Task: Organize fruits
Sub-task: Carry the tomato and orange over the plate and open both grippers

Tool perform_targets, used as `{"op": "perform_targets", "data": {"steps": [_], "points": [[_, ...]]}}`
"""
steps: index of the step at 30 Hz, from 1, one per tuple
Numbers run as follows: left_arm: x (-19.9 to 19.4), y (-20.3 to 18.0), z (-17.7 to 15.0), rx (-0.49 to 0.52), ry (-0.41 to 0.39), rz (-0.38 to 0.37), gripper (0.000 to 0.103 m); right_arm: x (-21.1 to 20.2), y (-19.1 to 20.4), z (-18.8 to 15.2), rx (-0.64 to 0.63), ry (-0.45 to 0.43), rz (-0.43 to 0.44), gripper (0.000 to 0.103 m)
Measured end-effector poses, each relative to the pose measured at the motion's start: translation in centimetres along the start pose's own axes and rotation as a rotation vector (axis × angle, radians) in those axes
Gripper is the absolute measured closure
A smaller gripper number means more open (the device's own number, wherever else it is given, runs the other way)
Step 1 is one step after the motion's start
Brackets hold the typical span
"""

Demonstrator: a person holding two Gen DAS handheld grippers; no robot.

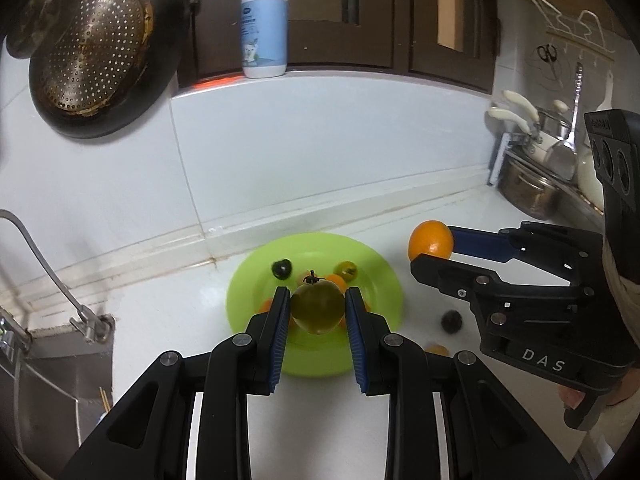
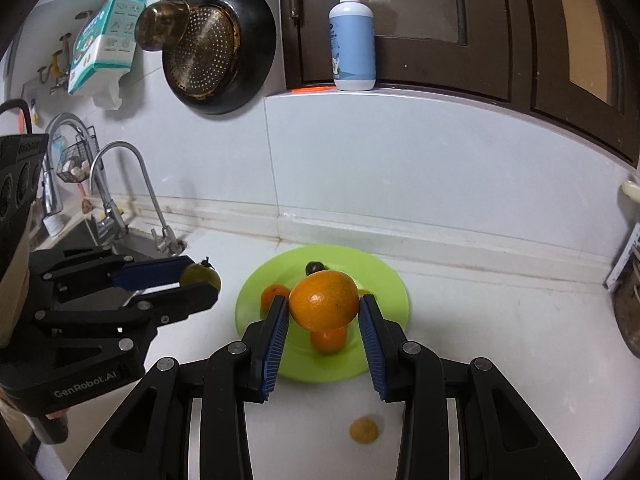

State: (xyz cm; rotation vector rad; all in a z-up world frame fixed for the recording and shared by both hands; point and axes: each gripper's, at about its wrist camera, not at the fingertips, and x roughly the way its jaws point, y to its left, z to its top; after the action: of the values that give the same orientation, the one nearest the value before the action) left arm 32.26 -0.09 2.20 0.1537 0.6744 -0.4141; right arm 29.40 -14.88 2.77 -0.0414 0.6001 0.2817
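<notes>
Green plate [image 2: 384, 280] rim beneath gripped orange [image 2: 323, 301]

Dim, cool indoor light falls from above, leaving soft shadows beneath both tongs. Fisheye bending curves the edges into black corners. The orange [image 2: 324, 300] carries a small glare; far corners blur slightly.

The left tongs [image 1: 318, 312] and right tongs [image 2: 324, 316] look like matt black plastic with bright metal pivot pins and ribbed blue pads [image 1: 280, 340]. The green fruit [image 1: 317, 309] has a smooth, faintly glossy skin; the orange [image 2: 324, 306] is glossy and finely pitted. The lime-green plate [image 1: 380, 280] looks like smooth, shiny plastic. The white worktop [image 2: 500, 340] is smooth and glossy. The strainer [image 2: 204, 52] is perforated, tarnished metal inside a dull black pan [image 2: 260, 40]. The faucet [image 2: 120, 152] is polished metal.
</notes>
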Motion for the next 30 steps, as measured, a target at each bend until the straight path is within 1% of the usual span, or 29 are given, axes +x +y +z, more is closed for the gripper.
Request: {"op": "perform_targets", "data": {"steps": [3,9,16,22,30], "points": [[0.9,0.8,0.5,-0.002,0.007,0.014,0.075,1.3,-0.2,0.8,0.007,0.013,0.005,0.066],[3.6,2.6,1.3,-0.027,0.039,0.009,0.075,4.2,-0.5,2.2,0.010,0.046,0.011,0.066],[6.9,4.1,1.7,-0.050,0.080,0.012,0.075,7.6,-1.2,2.9,0.020,0.093,0.017,0.066],[9.9,4.4,1.6,-0.047,0.122,0.007,0.075,10.9,-2.1,3.4,0.035,0.155,0.027,0.066],[13.3,4.5,1.1,-0.057,0.182,-0.006,0.075,14.9,-3.1,3.1,0.042,0.232,0.020,0.066]]}}
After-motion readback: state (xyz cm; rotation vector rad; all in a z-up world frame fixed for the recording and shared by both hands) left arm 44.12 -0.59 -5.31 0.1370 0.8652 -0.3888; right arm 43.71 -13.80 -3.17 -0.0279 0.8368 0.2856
